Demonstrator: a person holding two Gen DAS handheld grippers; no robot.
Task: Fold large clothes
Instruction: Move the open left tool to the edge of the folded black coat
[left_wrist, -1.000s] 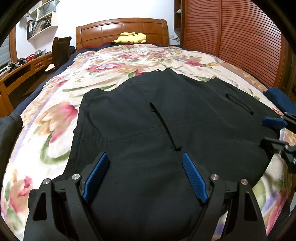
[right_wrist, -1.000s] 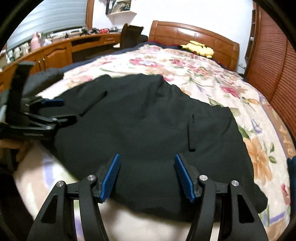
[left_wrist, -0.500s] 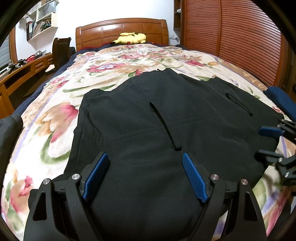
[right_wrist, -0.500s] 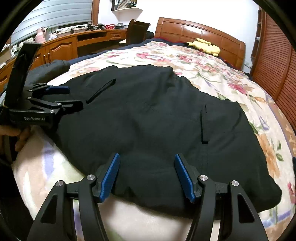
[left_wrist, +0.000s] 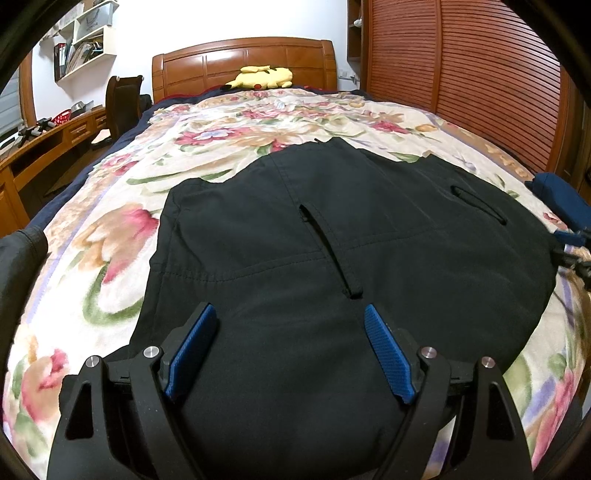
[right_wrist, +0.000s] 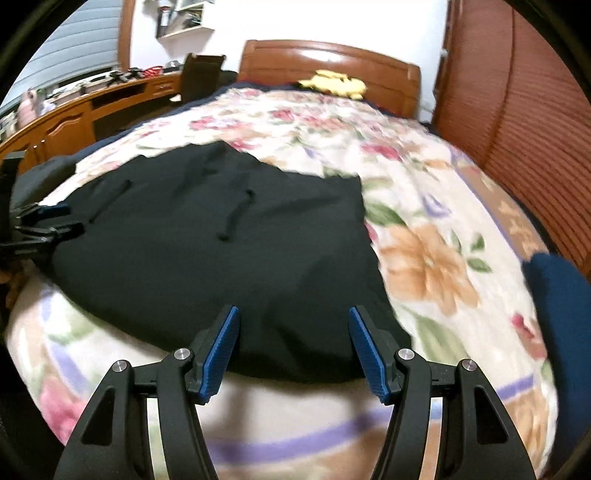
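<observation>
Writing I could read nowhere. Left gripper fingers were spread over the black garment; right gripper fingers spread at its edge, gripping nothing.

The garment across the frame's middle is plain black. The bedspread beneath it is cream with pink, peach and green flowers and lilac stripes — navy at its left edge. The headboard at upper centre is glossy reddish-brown wood; the plush toy before it is yellow. The gripper pads at the bottom are blue — set in black frames.
</observation>
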